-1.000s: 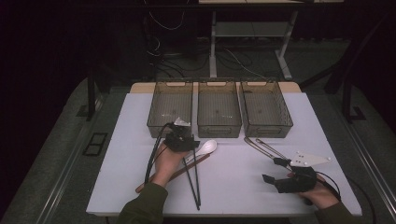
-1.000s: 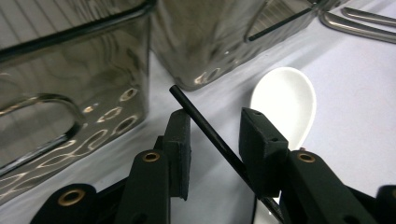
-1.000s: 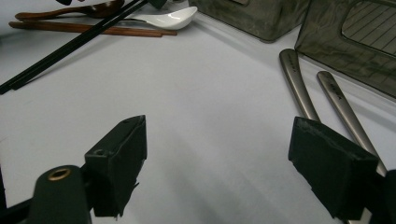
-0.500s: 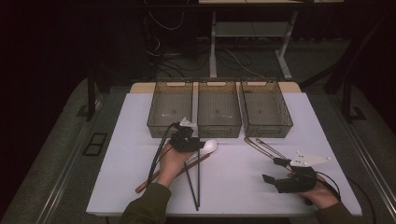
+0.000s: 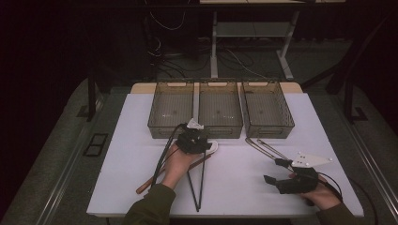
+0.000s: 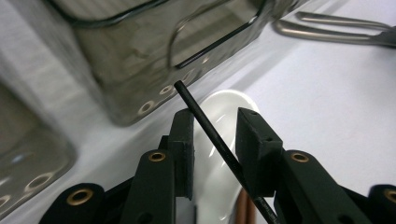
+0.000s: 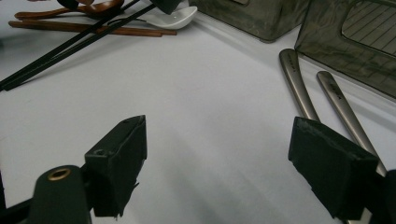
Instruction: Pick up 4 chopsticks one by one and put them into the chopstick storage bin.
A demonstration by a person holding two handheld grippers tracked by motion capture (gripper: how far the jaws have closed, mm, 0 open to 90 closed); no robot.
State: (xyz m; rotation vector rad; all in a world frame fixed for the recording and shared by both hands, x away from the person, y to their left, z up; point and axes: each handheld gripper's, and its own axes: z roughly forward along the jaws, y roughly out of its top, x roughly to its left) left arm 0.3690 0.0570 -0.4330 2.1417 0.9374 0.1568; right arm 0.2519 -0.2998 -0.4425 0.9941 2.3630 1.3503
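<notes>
Across the centre of the high view, a white bench (image 5: 141, 173) is carrying three smoky see-through bins (image 5: 218, 108) lined up side by side along its upper edge. Below the bins, left of centre, a person's left hand (image 5: 176, 161) is reaching forward with the left tool (image 5: 193, 140), its nose sitting over a white ceramic spoon (image 5: 213, 146) just in front of the left and middle bins. In the left gripper view, the tool's two black jaws are standing slightly apart with a thin black chopstick (image 6: 212, 140) running up between them; the stick is lying against the right jaw, and whether the left jaw is touching it cannot be told. Black chopsticks (image 5: 193, 187) are slanting down toward the bottom of the high view, beside a pair of brown wooden chopsticks (image 5: 155, 178). At lower right, the right hand (image 5: 321, 194) is resting the right tool (image 5: 277, 171) on the bench, its jaws spread wide over bare surface. Two metal utensil handles (image 7: 317, 93) are lying near that tool, pointing toward the right bin.
</notes>
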